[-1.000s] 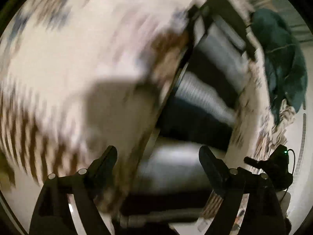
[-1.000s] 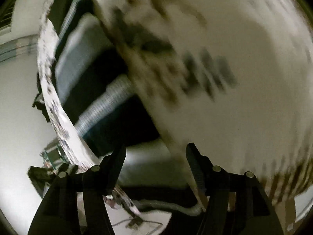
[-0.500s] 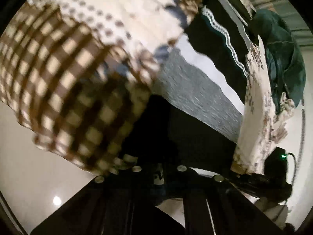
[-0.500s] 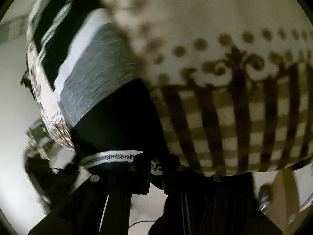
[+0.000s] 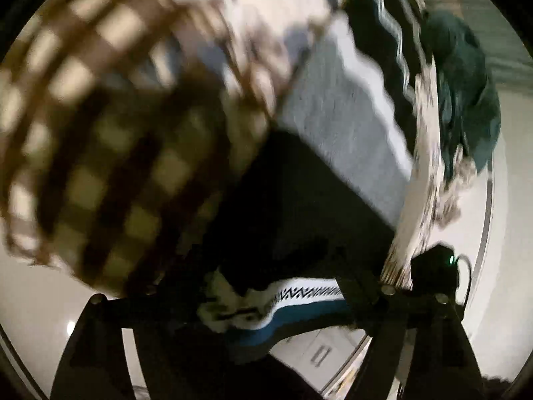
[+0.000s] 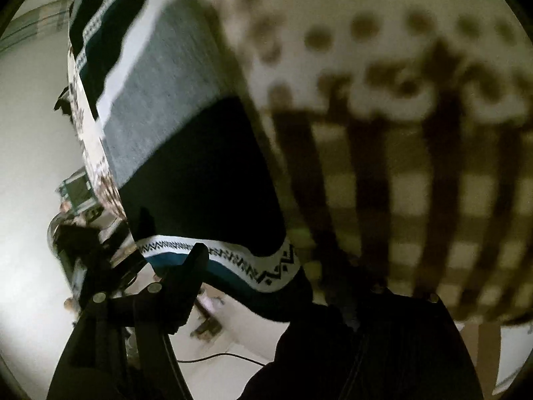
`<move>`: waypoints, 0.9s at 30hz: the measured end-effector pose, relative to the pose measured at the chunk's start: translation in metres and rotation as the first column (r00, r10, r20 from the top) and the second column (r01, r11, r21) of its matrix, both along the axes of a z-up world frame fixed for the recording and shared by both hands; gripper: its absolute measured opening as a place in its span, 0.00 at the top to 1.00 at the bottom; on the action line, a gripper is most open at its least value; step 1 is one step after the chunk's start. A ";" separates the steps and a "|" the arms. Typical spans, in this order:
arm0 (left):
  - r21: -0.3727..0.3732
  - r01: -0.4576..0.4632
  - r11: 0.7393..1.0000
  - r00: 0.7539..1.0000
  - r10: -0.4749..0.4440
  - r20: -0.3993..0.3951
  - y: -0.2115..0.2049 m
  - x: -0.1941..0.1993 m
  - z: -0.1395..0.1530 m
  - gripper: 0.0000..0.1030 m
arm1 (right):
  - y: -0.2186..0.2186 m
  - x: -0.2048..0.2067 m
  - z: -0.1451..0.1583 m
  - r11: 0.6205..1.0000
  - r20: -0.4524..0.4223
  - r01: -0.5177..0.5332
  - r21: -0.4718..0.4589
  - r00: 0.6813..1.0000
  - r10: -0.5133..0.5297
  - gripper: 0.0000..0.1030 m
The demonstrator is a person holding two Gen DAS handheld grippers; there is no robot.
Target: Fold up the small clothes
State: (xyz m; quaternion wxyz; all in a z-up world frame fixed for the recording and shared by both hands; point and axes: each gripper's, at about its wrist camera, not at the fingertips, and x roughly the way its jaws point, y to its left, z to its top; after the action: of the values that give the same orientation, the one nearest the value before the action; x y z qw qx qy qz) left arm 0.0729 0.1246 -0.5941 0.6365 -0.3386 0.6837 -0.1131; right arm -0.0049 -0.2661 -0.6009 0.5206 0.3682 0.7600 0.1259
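Observation:
A striped knit garment (image 5: 326, 180) with black, grey, white and teal bands lies on the table and hangs over its near edge. Its zigzag hem (image 5: 309, 295) sits between my left gripper's (image 5: 233, 303) spread fingers. In the right wrist view the same garment (image 6: 186, 173) and hem (image 6: 253, 266) lie between my right gripper's (image 6: 283, 276) spread fingers; the right finger is hidden in dark cloth. Both grippers look open, the hem loose.
A brown checked tablecloth (image 5: 100, 126) (image 6: 399, 133) covers the table and drapes over its edge. A dark teal garment (image 5: 466, 100) and a floral cloth (image 5: 426, 166) lie at the far right. Pale floor (image 6: 30, 166) lies below.
Both grippers were open a second ago, shut on the hem half a second ago, and now stand open again. The hem hangs lower over the table edge.

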 end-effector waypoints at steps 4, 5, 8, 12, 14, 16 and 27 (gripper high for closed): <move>0.051 0.040 0.998 0.999 -0.041 0.029 -0.008 -0.002 0.003 0.34 | 0.004 -0.009 -0.007 0.998 0.031 0.050 0.046 0.998 -0.052 0.30; 0.062 0.036 0.997 0.998 -0.038 0.040 -0.007 -0.006 0.007 0.44 | 0.005 -0.011 -0.006 0.998 0.034 0.049 0.044 0.998 -0.051 0.38; 0.046 0.022 0.999 0.997 -0.025 0.068 -0.006 -0.013 0.020 0.85 | 0.003 -0.020 0.000 0.996 0.054 0.041 0.082 0.997 -0.046 0.80; 0.035 -0.022 0.999 0.994 0.018 0.112 -0.008 -0.021 0.050 0.86 | 0.002 -0.023 0.026 0.994 0.096 0.059 0.096 0.993 -0.068 0.87; 0.022 -0.047 0.999 0.989 0.044 0.141 -0.009 -0.018 0.068 0.86 | 0.001 -0.022 0.045 0.992 0.126 0.064 0.107 0.989 -0.078 0.88; -0.001 -0.064 0.998 0.981 0.063 0.184 -0.010 -0.012 0.088 0.86 | -0.004 -0.020 0.067 0.988 0.152 0.082 0.129 0.983 -0.101 0.88; 0.050 -0.058 0.997 0.893 0.030 0.449 -0.042 0.091 0.186 0.86 | -0.026 0.079 0.218 0.995 0.497 0.100 0.029 0.862 -0.101 0.88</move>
State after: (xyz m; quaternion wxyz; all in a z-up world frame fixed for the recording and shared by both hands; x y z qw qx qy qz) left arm 0.1641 0.0828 -0.4084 0.7895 -0.2988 0.5140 -0.1522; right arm 0.0743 -0.2924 -0.3828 0.7042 0.3629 0.5799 0.1899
